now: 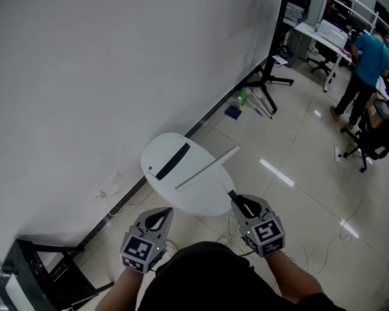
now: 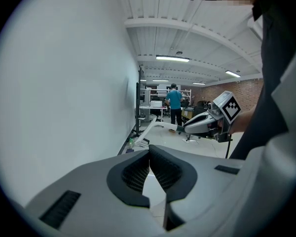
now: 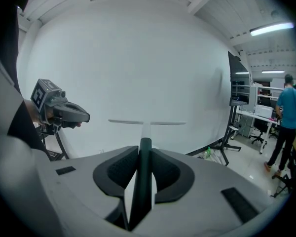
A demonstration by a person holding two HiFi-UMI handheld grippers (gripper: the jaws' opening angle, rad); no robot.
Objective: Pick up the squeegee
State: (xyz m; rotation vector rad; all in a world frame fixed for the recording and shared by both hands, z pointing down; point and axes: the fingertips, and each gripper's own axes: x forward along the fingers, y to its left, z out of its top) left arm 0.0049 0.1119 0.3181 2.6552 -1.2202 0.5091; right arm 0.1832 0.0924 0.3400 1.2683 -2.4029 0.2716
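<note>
My right jaws (image 3: pixel 145 149) are clenched on the dark handle of the squeegee (image 3: pixel 147 123). The tool runs straight ahead out of them: its long axis lines up with the jaws, the pale shaft leads away from me, and the thin blade sits crosswise at the far end, level against the white wall.

From the head view the same right jaws (image 1: pixel 236 201) sit at the near edge of the round white worktop (image 1: pixel 150 155). The squeegee (image 1: pixel 207 168) reaches forward and to my left, with its blade lying slantwise over the worktop, just beside a black strip (image 1: pixel 173 161). I cannot tell from above whether the blade touches the surface. I judge it is clear of it.

My left jaws (image 2: pixel 149 154) are closed, pads meeting at the tips, with nothing between them. They hang near my body, left of the handle, the farther of the two.
</note>
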